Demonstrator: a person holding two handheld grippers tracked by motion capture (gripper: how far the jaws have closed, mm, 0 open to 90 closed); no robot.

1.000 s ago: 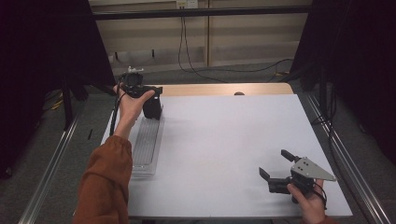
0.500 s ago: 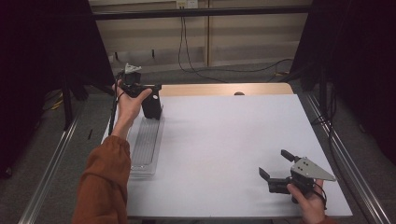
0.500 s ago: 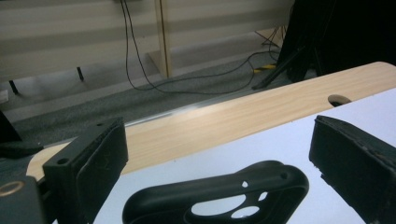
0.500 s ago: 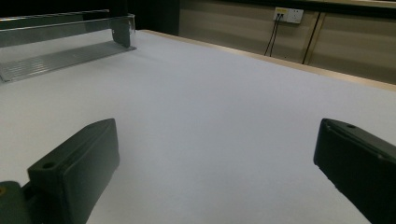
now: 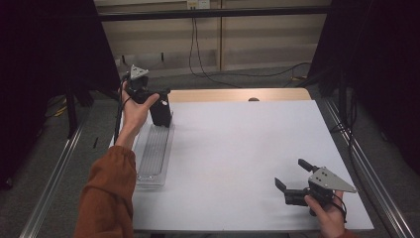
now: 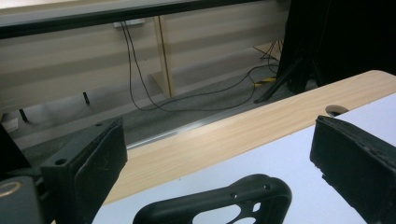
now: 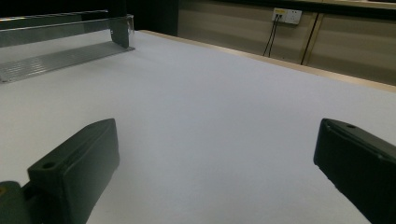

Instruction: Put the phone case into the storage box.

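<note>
**Black case stood at the tray's far end, not yet gripped**

Black and upright, the phone case (image 5: 160,112) stood at the upper left of the high view, at the far end of the clear plastic tray (image 5: 151,158). I could not tell whether it rested in the tray or just beyond its end. You held your left claw (image 5: 141,89) raised beside it, and in the left gripper view its jaws were spread wide with the case's camera cut-out (image 6: 219,205) rising between them at the bottom edge, touching neither jaw. Nothing was clamped.

Your right claw (image 5: 292,178) sat low at the lower right of the high view, well apart from the tray, jaws also wide apart and holding nothing. In the right gripper view it looked across bare white counter (image 7: 224,107) toward the tray at the upper left.

As I judged it, the work was at its start: the approach to the case was made, but the grip and any carrying were all left to do.
</note>
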